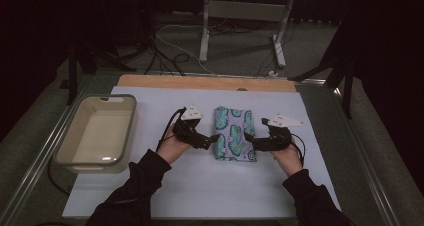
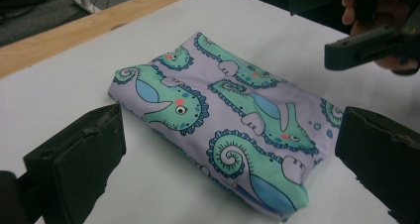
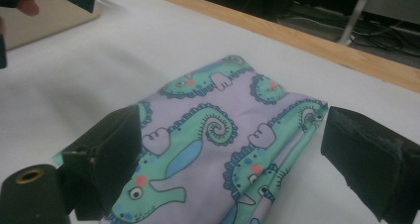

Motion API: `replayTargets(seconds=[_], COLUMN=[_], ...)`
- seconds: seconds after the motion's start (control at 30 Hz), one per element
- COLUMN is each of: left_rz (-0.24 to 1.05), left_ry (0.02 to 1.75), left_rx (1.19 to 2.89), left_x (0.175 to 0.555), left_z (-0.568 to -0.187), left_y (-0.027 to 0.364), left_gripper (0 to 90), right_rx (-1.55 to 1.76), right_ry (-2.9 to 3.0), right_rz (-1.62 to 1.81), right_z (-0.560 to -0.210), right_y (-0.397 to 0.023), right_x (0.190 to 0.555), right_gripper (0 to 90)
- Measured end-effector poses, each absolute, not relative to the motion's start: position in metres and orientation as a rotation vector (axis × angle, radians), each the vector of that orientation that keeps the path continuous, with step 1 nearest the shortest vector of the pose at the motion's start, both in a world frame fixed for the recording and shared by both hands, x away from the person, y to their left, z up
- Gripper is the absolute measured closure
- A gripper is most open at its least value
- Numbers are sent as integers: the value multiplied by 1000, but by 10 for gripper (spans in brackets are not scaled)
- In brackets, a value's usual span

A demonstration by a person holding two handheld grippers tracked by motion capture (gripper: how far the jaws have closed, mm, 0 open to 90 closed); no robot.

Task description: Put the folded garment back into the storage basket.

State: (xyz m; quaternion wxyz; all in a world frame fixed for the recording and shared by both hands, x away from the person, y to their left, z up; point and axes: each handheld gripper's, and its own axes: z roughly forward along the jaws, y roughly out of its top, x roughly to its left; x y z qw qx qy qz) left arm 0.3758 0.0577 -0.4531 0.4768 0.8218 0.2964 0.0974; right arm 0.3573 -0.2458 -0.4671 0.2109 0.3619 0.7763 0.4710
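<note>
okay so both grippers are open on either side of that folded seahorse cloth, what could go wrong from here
1. The folded cloth is layered; the left gripper might pinch only the top layers, so the fold could fall open on lifting.
2. The right gripper comes in from the opposite side; uneven pulls could stretch or skew the cloth.
3. The bin sits far left, so the cloth may sag or drag on the way there.
</note>
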Motion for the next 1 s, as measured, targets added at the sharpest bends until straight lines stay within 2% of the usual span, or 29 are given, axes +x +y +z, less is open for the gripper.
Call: replayTargets(seconds=[0.13, 0.2, 1.0], left_rz=[206, 141, 42], left_ry=[767, 809, 975], left_rx=[2044, 2048, 2025], left_x=[382, 385, 407], left_z=[-460, -463, -499], left_y=[54, 51, 32], left_gripper=[0, 0, 0], right_rx=[1034, 1057, 1349], right_ry=[2157, 2152, 2232], right_rz=[1285, 1269, 1189], right_z=[-472, -474, -505], right_y=[-243, -243, -246], right_x=[363, 364, 389], right_gripper=[89, 89, 89])
